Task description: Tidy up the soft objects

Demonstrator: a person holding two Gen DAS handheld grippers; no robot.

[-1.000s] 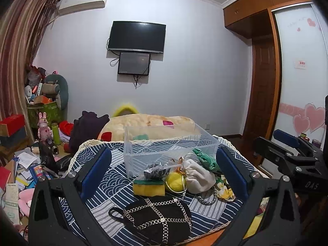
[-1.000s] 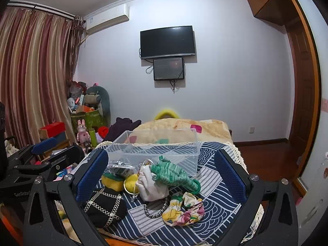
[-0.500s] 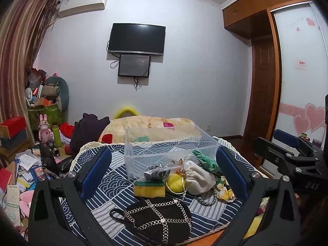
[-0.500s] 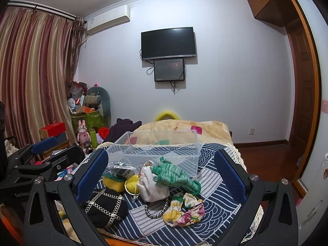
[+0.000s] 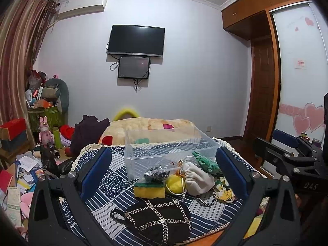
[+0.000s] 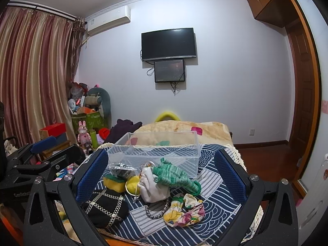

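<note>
Nothing is sorted yet, I judge — the clear bin (image 6: 155, 155) looks empty at the far side, the soft pile (image 6: 162, 182) just near of it. Left gripper (image 5: 164, 172) and right gripper (image 6: 162, 176) hover, jaws apart, holding nothing.

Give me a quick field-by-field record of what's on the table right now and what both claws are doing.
surface: table with blue patterned cloth
bin: clear plastic bin, behind the pile, looks empty
pile: sponge, yellow ball, white pouch, green knit piece, floral scrunchie, black chain bag
left claw: open, holding nothing, above the near edge
right claw: open, holding nothing, facing the pile
progress: nothing binned yet
</note>
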